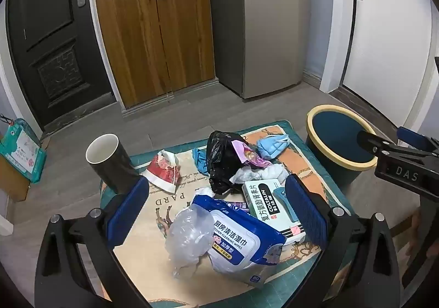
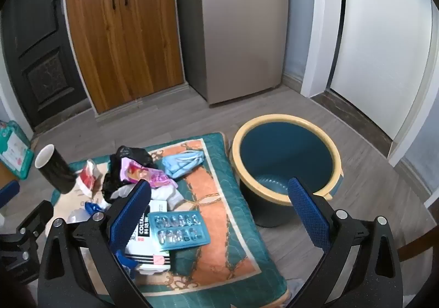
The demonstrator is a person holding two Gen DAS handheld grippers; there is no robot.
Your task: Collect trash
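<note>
Trash lies on a patterned cushion [image 1: 142, 250]: a wet-wipes pack [image 1: 241, 236], crumpled clear plastic [image 1: 189, 236], a medicine box [image 1: 271, 206], a black bag [image 1: 222, 159], a blue face mask [image 1: 271, 146], a red-white wrapper [image 1: 164, 168]. My left gripper [image 1: 219, 206] is open above the wipes pack and plastic. My right gripper [image 2: 222, 212] is open, empty, above the cushion's right side [image 2: 219, 192], near a blister pack [image 2: 178, 231]. The blue bin [image 2: 285, 159] with a yellow rim stands on the floor right of the cushion; nothing shows inside it.
A dark mug [image 1: 109, 162] stands at the cushion's left corner. A wooden cabinet [image 1: 153, 28], a fridge [image 1: 263, 22] and doors stand behind. A tissue pack on a cardboard box [image 1: 22, 154] sits far left. The right gripper shows in the left wrist view [image 1: 397, 162].
</note>
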